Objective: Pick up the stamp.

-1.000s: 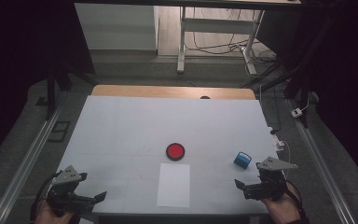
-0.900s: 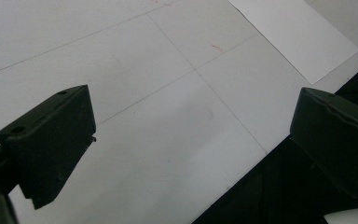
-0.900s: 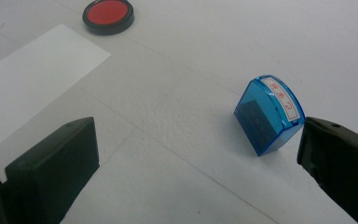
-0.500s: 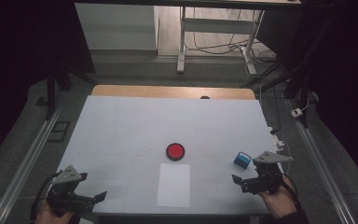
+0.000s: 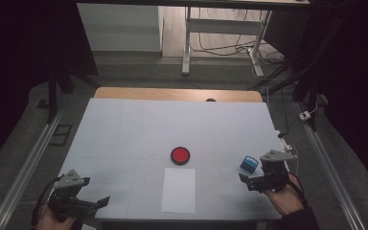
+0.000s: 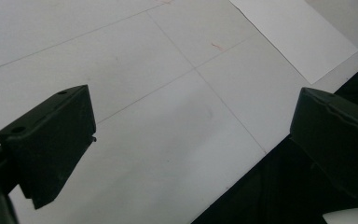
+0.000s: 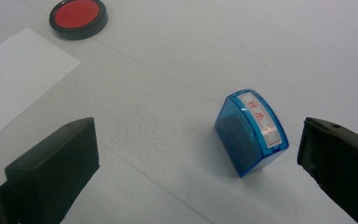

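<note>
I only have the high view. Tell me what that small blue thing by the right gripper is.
Observer: In the right gripper view the blue stamp has a white label strip with red characters on top.
Operator: Report the jaws around it.
Observer: The right gripper is open; the stamp sits between its jaws, nearer one, touching neither.
Operator: Now the left side.
Observer: The left gripper is open over bare table, near the white paper corner.

Both grippers (image 5: 88,205) (image 5: 252,183) seemingly wide open, low.
</note>
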The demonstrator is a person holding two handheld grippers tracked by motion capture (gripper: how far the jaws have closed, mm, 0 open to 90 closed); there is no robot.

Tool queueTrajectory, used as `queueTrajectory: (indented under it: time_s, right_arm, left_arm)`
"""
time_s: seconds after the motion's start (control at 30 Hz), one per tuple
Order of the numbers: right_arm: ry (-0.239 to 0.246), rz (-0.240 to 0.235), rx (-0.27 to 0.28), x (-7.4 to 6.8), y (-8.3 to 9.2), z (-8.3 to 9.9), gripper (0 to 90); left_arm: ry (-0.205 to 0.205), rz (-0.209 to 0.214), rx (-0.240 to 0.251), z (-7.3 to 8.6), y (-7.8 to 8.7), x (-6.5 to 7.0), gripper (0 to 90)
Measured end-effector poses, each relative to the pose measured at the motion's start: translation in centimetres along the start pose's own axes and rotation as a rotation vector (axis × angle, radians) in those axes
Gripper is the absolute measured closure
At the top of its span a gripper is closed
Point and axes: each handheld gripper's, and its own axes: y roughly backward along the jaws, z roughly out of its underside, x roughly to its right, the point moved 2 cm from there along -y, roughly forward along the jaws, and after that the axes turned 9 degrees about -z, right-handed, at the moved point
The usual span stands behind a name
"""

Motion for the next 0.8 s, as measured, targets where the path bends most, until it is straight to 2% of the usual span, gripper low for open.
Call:
queueTrajectory:
  time_s: [0.17,0.3,0.5,0.8]
  right_arm:
    - [-0.014,0.005,-0.031,1.2,-0.8,0.2,0.0]
    - [-0.009,-0.002,-0.036,1.8,-1.1,0.1,0.0]
    - [0.030,-0.023,-0.073,2.8,-2.0,0.0,0.0]
    - [0.051,-0.027,-0.120,4.1,-3.0,-0.3,0.0]
  left_arm:
    - [0.000,0.002,0.000,0.0,0.0,0.0,0.6]
    - [0.000,0.002,0.000,0.0,0.0,0.0,0.6]
    - [0.000,0.005,-0.004,0.0,0.0,0.0,0.6]
    - [0.000,0.008,-0.005,0.0,0.0,-0.1,0.6]
